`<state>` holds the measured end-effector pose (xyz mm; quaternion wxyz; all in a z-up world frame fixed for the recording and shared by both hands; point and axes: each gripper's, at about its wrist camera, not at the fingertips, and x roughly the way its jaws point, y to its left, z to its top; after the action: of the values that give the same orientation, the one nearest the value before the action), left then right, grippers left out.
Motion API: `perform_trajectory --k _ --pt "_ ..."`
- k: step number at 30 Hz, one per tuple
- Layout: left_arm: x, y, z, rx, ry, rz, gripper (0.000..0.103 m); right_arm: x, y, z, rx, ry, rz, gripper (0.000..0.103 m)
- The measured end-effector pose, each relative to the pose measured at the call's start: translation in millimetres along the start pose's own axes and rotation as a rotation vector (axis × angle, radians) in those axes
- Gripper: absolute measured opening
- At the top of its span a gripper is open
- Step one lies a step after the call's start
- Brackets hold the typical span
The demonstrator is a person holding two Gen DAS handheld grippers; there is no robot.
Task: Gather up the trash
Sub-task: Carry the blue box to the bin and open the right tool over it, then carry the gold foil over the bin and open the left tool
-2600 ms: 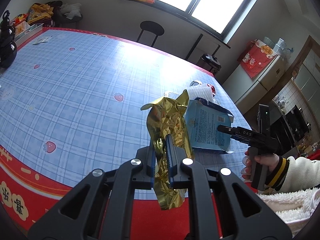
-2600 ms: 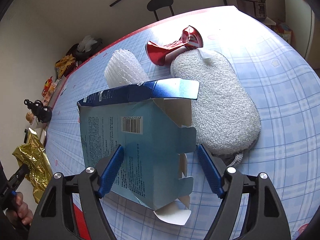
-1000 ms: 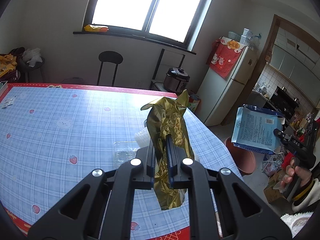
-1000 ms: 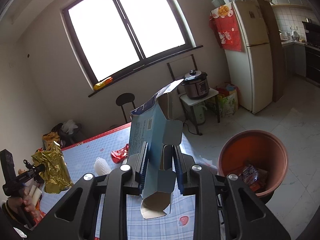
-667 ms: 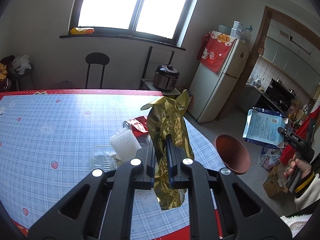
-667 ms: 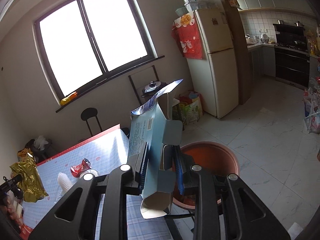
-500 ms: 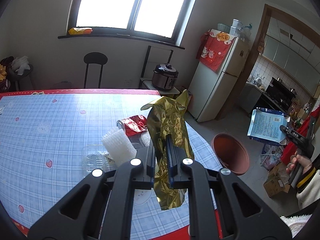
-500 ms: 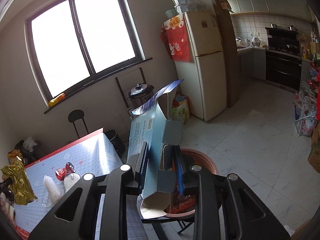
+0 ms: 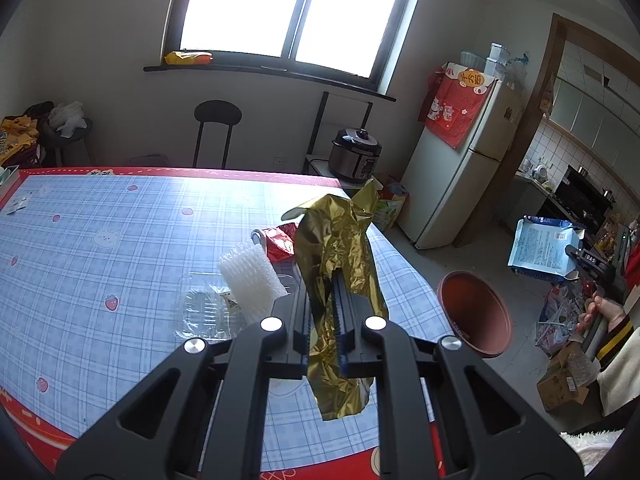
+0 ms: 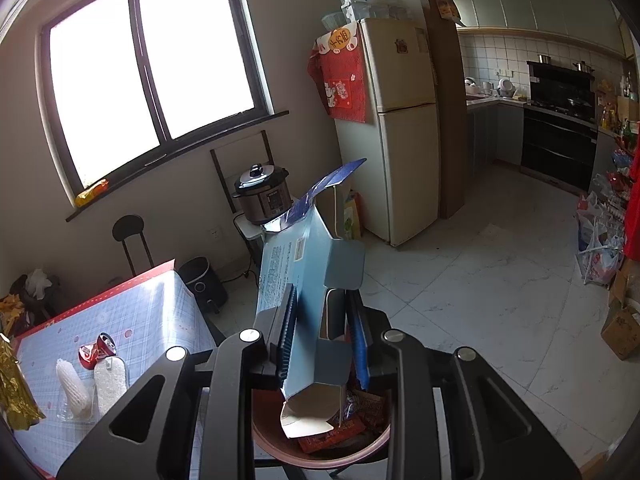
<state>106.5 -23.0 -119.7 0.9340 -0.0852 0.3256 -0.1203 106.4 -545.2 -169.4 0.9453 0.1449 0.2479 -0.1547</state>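
We're beside the table (image 9: 120, 240) w/ its blue check cloth. The brown bin (image 9: 474, 312) sits on the floor just off its end. Our right gripper (image 10: 322, 330) is clamped on a flattened blue carton (image 10: 304, 280), directly above the bin. Our left gripper (image 9: 324, 308), over the table, is clenched on crumpled gold foil (image 9: 340, 248).

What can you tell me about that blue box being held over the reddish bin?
The blue box is a flattened light-blue cardboard carton with fine print and a barcode label on its side. Its darker blue top flap stands open and its pale bottom flaps hang loose. The right gripper holds it upright between its fingers, over the terracotta bin, which already contains wrappers. Nothing else touches it.
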Motion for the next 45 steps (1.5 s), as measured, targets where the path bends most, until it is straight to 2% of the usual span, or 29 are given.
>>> perform_trajectory --k 5,6,7,10,14,23,32,41,45 --pt "-8.0 5.5 1.9 -0.003 -0.008 0.018 0.013 11.8 7.4 3.6 -0.004 0.014 -0.004 0.029" --pt "-8.7 6.8 1.8 -0.003 -0.007 0.020 0.013 13.0 8.1 4.1 0.003 0.017 0.003 0.039" --pt "-9.0 7.5 2.6 -0.002 -0.006 0.019 0.013 12.4 8.7 5.2 0.010 0.012 0.006 0.053" --pt "-8.2 7.9 6.9 0.006 -0.005 0.011 0.014 3.0 12.5 8.0 0.017 -0.025 0.002 0.078" --pt "-2.9 2.8 13.2 0.031 -0.002 -0.017 0.014 -13.3 17.5 7.2 0.003 -0.044 -0.035 0.097" --pt "18.8 -27.1 27.5 0.107 0.005 -0.130 0.013 -57.2 14.3 -1.7 -0.030 -0.051 -0.119 0.098" --pt "52.6 -79.5 31.4 0.180 0.030 -0.255 0.014 -84.5 -4.7 -15.6 -0.022 -0.026 -0.166 0.098" --pt "100.6 -160.2 29.6 0.247 0.074 -0.380 0.014 -99.3 -44.2 -34.5 0.009 0.017 -0.227 0.098" --pt "122.7 -205.4 33.7 0.309 0.094 -0.437 0.014 -102.3 -63.2 -41.5 0.048 0.023 -0.249 0.098"
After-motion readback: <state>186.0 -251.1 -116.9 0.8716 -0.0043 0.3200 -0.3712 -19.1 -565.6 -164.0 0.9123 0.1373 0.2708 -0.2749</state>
